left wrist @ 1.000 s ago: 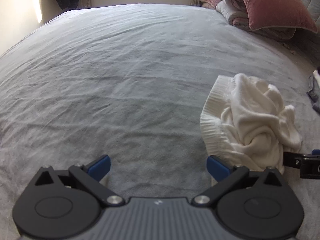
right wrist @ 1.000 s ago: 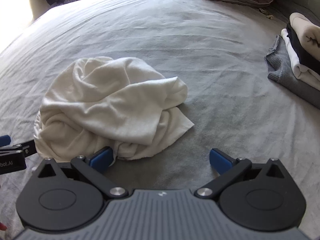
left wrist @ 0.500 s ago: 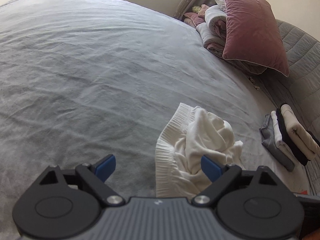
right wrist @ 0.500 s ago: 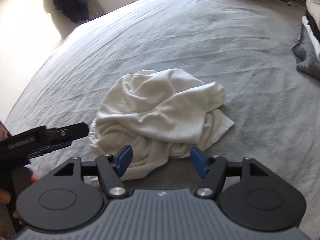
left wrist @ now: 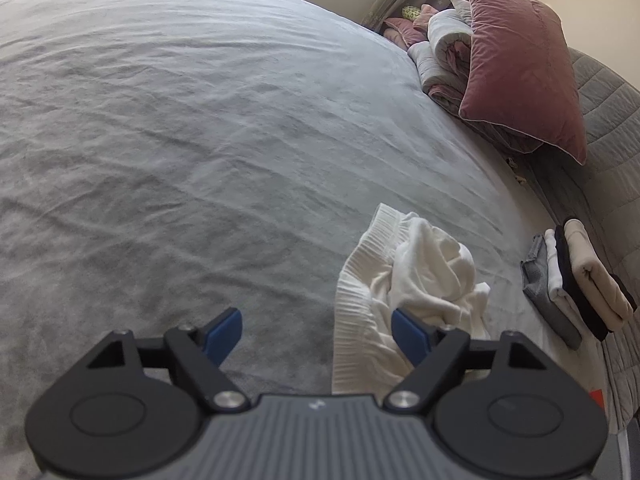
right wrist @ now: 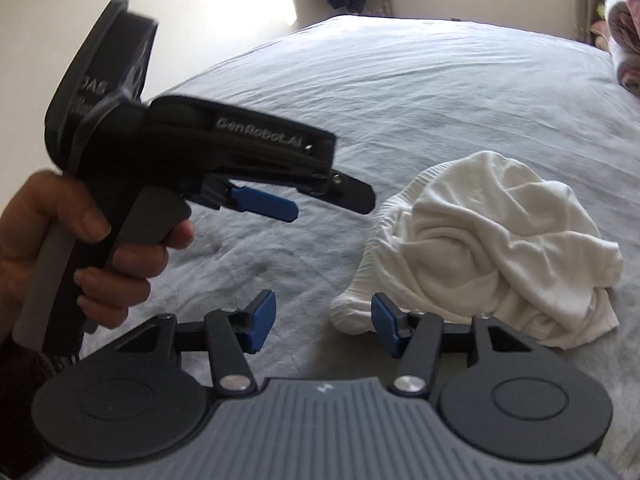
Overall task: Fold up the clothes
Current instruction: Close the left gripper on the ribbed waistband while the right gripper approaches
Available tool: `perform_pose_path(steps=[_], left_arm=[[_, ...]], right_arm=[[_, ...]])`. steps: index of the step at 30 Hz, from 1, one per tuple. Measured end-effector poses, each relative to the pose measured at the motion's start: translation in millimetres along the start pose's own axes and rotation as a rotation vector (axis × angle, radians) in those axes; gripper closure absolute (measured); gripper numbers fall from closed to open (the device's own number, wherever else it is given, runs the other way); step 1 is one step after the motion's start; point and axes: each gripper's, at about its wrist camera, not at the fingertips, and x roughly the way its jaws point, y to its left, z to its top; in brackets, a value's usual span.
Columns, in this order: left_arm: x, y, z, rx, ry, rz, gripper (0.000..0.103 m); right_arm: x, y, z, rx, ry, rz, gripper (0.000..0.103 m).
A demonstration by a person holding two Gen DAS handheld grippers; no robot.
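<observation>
The left gripper [left wrist: 316, 336] is hovering over the grey bedspread [left wrist: 200, 140] with its jaws spread wide and nothing between them; the crumpled white garment [left wrist: 404, 292] is lying just beyond and partly behind its right blue fingertip [left wrist: 408, 336], with the ribbed hem running forward from that pad. Well to the right of those jaws, a stack of folded clothes [left wrist: 580, 284] is sitting at the edge of the bed, and far ahead and to the right a pink pillow [left wrist: 520, 68] is leaning on rolled bedding [left wrist: 444, 52]. The right gripper [right wrist: 324, 322] is also holding its jaws apart and gripping nothing; the white garment [right wrist: 492, 248] is bunching up ahead and to the right of them, its near edge lying just behind the right pad. Ahead and to the left of those jaws, the person's left hand [right wrist: 80, 244] is gripping the handle of the left gripper [right wrist: 332, 200], which is hanging above the bedspread [right wrist: 400, 92] just short of the garment.
</observation>
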Motion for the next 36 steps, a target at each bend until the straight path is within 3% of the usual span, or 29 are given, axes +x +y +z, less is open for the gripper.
perform_pose_path(steps=[6, 7, 8, 9, 12, 19, 23, 34, 36], left_arm=[[-5, 2, -4, 0.010, 0.007, 0.006, 0.021], [-4, 3, -5, 0.009, 0.013, 0.006, 0.021], [-4, 3, -6, 0.007, 0.019, 0.004, 0.021], [-3, 4, -6, 0.006, 0.025, 0.001, 0.021], [0, 6, -6, -0.016, 0.048, -0.037, 0.021], [6, 28, -9, -0.241, 0.120, -0.244, 0.021], [8, 35, -16, -0.321, 0.134, -0.322, 0.021], [29, 49, -32, -0.486, 0.124, -0.358, 0.038], [37, 50, -35, -0.520, 0.123, -0.363, 0.049]], right_arm=[[18, 7, -8, -0.174, 0.050, -0.099, 0.055], [22, 5, -9, -0.193, 0.061, -0.125, 0.060], [24, 4, -11, -0.204, 0.069, -0.148, 0.073], [27, 3, -14, -0.216, 0.077, -0.171, 0.080], [28, -1, -11, -0.180, 0.071, -0.170, 0.079], [-9, -21, 8, 0.045, -0.009, 0.066, 0.080], [-26, -25, 8, 0.112, -0.021, 0.172, 0.080], [-44, -13, 2, 0.177, 0.009, 0.362, 0.080], [-50, -10, -3, 0.184, 0.004, 0.382, 0.080]])
